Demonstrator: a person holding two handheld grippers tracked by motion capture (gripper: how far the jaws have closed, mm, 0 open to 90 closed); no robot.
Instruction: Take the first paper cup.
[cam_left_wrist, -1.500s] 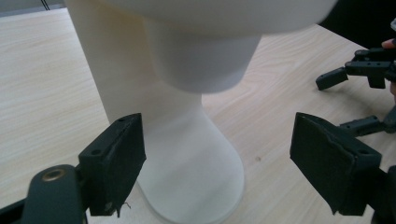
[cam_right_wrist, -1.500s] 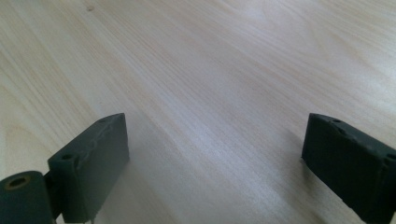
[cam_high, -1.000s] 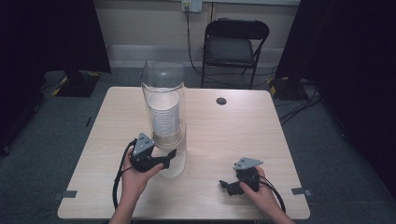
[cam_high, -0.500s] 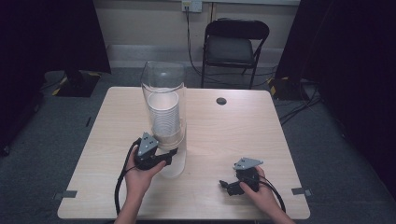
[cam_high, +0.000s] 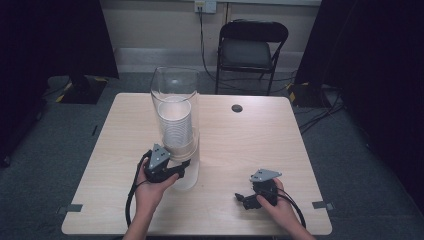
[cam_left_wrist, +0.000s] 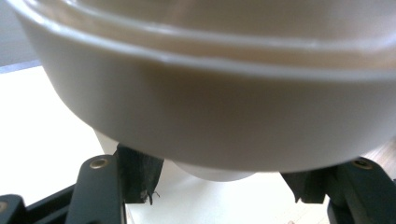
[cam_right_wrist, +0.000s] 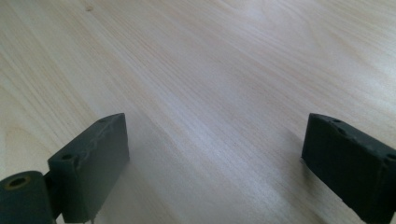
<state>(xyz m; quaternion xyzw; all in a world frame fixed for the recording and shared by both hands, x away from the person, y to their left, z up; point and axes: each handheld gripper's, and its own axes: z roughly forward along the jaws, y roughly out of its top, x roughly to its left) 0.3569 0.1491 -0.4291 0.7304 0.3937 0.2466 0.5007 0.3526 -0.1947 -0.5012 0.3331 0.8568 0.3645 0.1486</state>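
A tall clear tube (cam_high: 175, 107) stands on the pale wooden table (cam_high: 260, 145) and holds a stack of white cups (cam_high: 176, 125). My left gripper (cam_high: 186, 169) reaches in at the tube's foot from the left. In the left gripper view the bottom cup (cam_left_wrist: 210, 116) hangs just above, and the black pads (cam_left_wrist: 140, 172) press on its narrow base from both sides. The jaws have just been closing onto that cup. My right gripper (cam_high: 242, 198) rests near the table's front right. Its jaws (cam_right_wrist: 215, 158) stand wide apart over bare wood with nothing between them.
A small black round disc (cam_high: 237, 108) lies at the table's far side. A black folding chair (cam_high: 252, 50) stands behind the table, with cables on the floor near it. A cable loops from the left gripper toward the front edge.
The left gripper's jaws have closed onto the lowest cup at the tube's foot. Both hands stay nearly where they were.
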